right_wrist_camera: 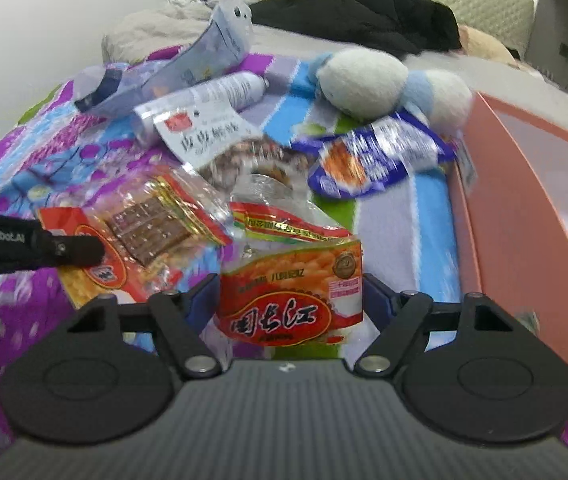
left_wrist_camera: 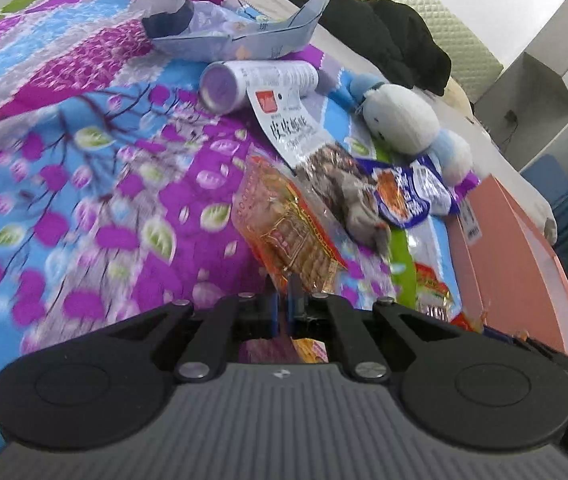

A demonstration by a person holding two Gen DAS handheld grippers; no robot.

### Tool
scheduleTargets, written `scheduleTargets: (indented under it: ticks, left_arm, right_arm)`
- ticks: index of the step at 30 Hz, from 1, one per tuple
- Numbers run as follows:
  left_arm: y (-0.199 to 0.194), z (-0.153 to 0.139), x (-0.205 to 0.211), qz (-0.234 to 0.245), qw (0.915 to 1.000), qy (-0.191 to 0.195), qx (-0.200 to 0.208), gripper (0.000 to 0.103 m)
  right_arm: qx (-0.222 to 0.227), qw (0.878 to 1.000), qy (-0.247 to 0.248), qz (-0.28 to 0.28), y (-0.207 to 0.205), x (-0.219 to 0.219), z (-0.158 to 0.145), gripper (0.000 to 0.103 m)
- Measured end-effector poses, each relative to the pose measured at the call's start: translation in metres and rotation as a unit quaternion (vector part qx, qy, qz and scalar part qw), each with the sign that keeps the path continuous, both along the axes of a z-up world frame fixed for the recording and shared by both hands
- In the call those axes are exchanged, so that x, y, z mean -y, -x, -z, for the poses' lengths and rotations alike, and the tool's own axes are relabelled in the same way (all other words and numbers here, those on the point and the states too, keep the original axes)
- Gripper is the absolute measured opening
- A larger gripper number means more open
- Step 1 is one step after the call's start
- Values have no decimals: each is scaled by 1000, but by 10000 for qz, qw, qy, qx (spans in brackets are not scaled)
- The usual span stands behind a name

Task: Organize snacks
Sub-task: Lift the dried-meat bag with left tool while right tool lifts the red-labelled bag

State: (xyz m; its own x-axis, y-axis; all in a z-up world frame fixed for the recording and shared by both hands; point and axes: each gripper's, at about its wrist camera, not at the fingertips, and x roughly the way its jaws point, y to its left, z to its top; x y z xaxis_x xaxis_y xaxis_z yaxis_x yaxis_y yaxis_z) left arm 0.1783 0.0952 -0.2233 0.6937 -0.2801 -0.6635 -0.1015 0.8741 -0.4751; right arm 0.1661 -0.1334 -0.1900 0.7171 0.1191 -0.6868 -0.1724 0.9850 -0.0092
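On the flowered quilt [left_wrist_camera: 84, 152], toward its right edge beside the pink bin [right_wrist_camera: 523, 208], the snacks lie in a loose heap. The left gripper [left_wrist_camera: 284, 300] has its jaws nearly together, pinched on the corner of the clear biscuit pack [left_wrist_camera: 284, 232]. The right gripper [right_wrist_camera: 289, 304] stands wide, with the red and orange bag [right_wrist_camera: 291, 292] between its jaws; whether the pads press on it I cannot tell. Both packs look light, crinkly and slippery, and the biscuits likely brittle, so a hold on a sealed edge seems safer than a squeeze across the middle. A plush toy [right_wrist_camera: 363, 80] lies farther back.
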Motion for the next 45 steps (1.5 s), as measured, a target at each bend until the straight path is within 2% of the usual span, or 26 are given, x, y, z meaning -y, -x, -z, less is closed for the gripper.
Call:
scheduleTargets:
  ticks: [10, 17, 24, 25, 26, 27, 29, 34, 37, 39, 45]
  left_arm:
    - [45, -5, 13, 170, 9993, -195, -258, 5]
    - [60, -9, 15, 270, 9988, -250, -338, 5]
    - [62, -8, 17, 418, 9973, -318, -521, 7]
    - [62, -7, 17, 417, 9968, -342, -586, 9]
    - [61, -6, 17, 405, 9962, -381, -672, 23]
    - [60, -5, 17, 400, 9952, -435, -786, 42]
    - [60, -5, 17, 436, 9935, -560, -894, 63]
    - [66, -15, 17, 676, 9911, -870, -741, 71]
    - [63, -23, 20, 816, 9884, -1128, -609, 80]
    - [58, -28, 25, 969, 9856, -1285, -513, 91]
    - [40, -30, 49, 1405, 9748, -1704, -302, 94]
  right_arm:
    - [-105, 9998, 45, 163, 52, 23, 7, 76]
    - [-65, 9996, 28, 286, 74, 34, 10, 76]
    - [-239, 9994, -57, 242, 83, 39, 15, 77]
    - [-248, 9993, -72, 271, 83, 40, 16, 77]
    - [-271, 9991, -101, 294, 83, 41, 17, 77]
    - [-302, 9990, -112, 319, 82, 42, 19, 79]
    - [-373, 9986, -108, 370, 80, 42, 22, 81]
    - [-441, 9979, -105, 466, 76, 45, 26, 83]
    - [-445, 9973, -206, 539, 75, 47, 25, 84]
    - [-480, 9968, -331, 554, 74, 48, 25, 88]
    - [-557, 9974, -71, 462, 70, 44, 32, 88]
